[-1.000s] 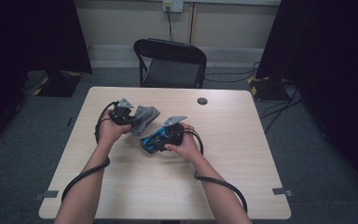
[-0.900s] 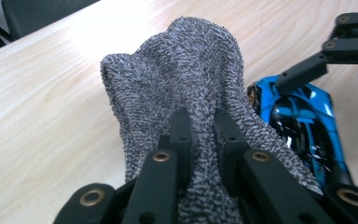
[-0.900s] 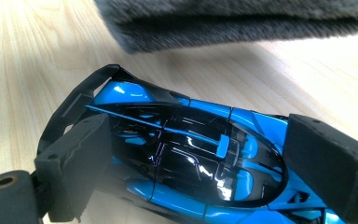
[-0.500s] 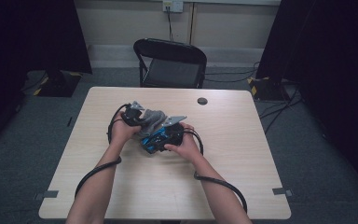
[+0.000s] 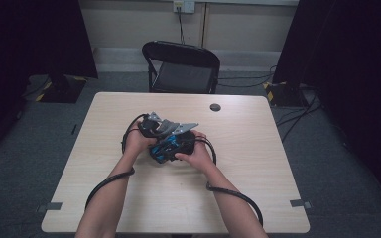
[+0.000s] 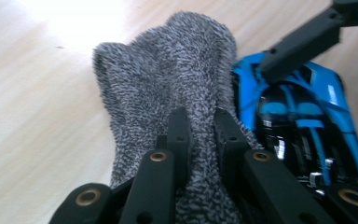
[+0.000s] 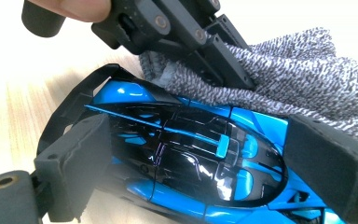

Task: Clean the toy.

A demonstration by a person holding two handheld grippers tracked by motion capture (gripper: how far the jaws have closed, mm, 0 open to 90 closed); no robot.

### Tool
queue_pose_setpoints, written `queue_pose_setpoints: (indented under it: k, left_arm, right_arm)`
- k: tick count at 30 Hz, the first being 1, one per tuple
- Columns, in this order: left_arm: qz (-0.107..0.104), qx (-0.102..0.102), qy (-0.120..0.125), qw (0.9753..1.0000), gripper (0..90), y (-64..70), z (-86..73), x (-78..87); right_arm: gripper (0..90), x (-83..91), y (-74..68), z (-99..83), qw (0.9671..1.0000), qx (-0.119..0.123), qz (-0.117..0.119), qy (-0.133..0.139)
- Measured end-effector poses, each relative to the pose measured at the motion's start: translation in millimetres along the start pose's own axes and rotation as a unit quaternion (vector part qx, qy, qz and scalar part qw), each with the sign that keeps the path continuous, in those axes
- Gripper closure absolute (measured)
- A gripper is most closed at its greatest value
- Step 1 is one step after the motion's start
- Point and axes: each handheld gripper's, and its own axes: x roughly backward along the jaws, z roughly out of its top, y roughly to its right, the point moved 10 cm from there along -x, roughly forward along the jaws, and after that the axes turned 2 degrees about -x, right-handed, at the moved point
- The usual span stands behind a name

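My right gripper (image 7: 200,161) is shut on a blue and black toy car (image 7: 168,135), one pad on each side of its body. In the high view the car (image 5: 161,150) sits near the table's middle in that gripper (image 5: 171,145). My left gripper (image 6: 200,116) is shut on a grey knitted cloth (image 6: 168,70). The cloth (image 7: 307,60) lies against the car's far side, beside the blue body (image 6: 303,116). Seen from above, the left gripper (image 5: 159,128) and the cloth (image 5: 171,126) are right behind the car.
The wooden table (image 5: 258,188) has a small black round disc (image 5: 215,107) near its far edge. A black folding chair (image 5: 181,64) stands behind the table. Cables trail from both grippers over the near half of the table.
My left gripper has moved right with the cloth, from apart to right against the car. The right gripper and car have stayed put.
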Motion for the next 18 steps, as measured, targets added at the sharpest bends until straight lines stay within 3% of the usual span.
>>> queue_pose_setpoints:
  k: [7,9,18]
  left_arm:
    - [-0.001,-0.004,-0.003,1.0,79.9,1.8,-0.7,1.2]
    - [-0.001,-0.013,-0.007,0.9999,80.0,2.1,-1.3,2.5]
    - [-0.005,-0.008,-0.006,0.9999,80.1,4.4,-4.0,7.7]
  right_arm:
    - [8.0,0.0,-0.1,-0.1,1.0,0.001,0.0,0.001]
    - [8.0,0.0,-0.1,-0.1,1.0,0.001,0.0,0.002]
    - [8.0,-0.1,-0.6,-0.1,1.0,0.002,0.0,0.004]
